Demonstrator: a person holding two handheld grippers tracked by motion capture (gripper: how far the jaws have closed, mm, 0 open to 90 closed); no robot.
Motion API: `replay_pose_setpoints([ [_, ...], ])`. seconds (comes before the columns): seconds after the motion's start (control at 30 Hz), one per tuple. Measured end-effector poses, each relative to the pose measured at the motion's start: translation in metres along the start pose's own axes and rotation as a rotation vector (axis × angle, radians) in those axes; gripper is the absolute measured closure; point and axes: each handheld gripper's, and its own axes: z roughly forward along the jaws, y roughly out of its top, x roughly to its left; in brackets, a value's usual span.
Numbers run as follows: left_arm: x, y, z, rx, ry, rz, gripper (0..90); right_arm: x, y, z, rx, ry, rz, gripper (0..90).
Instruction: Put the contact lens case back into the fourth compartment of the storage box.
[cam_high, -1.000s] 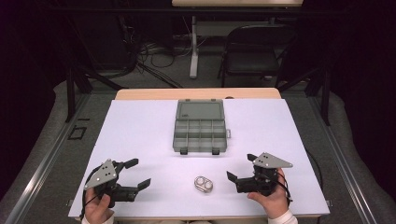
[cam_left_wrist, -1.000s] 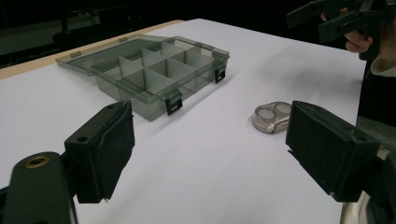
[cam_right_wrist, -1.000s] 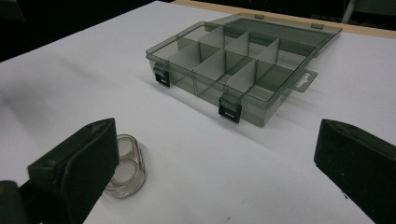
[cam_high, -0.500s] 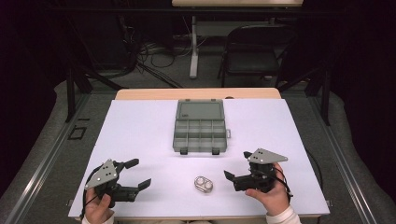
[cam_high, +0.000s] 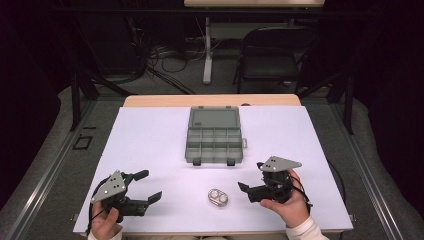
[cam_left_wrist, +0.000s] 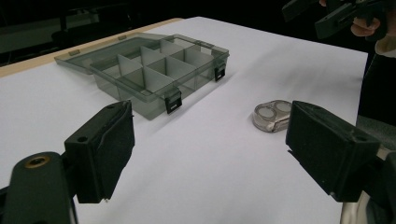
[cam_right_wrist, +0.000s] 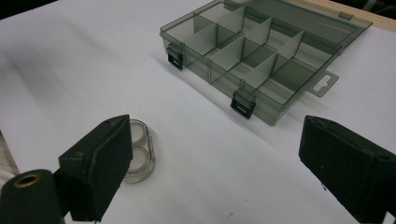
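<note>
A grey see-through compartment box (cam_high: 215, 137) lies open at the table's middle, its lid folded back; its divided wells (cam_right_wrist: 252, 51) look bare. A small clear two-well case (cam_high: 218, 198) rests near the front edge, between my hands. My left gripper (cam_high: 150, 185) stands open at the front left, with the case (cam_left_wrist: 273, 115) off beyond its right jaw. My right gripper (cam_high: 251, 176) is open just right of the case (cam_right_wrist: 137, 149). Its jaws have just been closing a little, with nothing between them.
The white table sheet (cam_high: 150, 135) ends in a wooden strip (cam_high: 210, 100) at the far side. Behind it stand a black chair (cam_high: 272, 55), a desk leg (cam_high: 207, 50) and floor cables. The right gripper (cam_left_wrist: 327, 14) also appears far off in the left gripper view.
My right gripper has edged slightly left, toward the small clear case. My left gripper, the case and the box have stayed put.
</note>
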Motion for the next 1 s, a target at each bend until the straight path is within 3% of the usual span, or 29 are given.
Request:
replay_pose_setpoints([
  [0.43, 0.000, 0.000, 0.000, 0.002, -0.010, 0.002, 16.2, 0.007, 0.007, 0.016, 0.108, 0.033, -0.057, 13.8],
  [1.0, 0.000, 0.000, 0.001, 0.003, -0.021, 0.000, 16.2, 0.017, 0.012, 0.034, 0.186, 0.063, -0.106, 14.7],
])
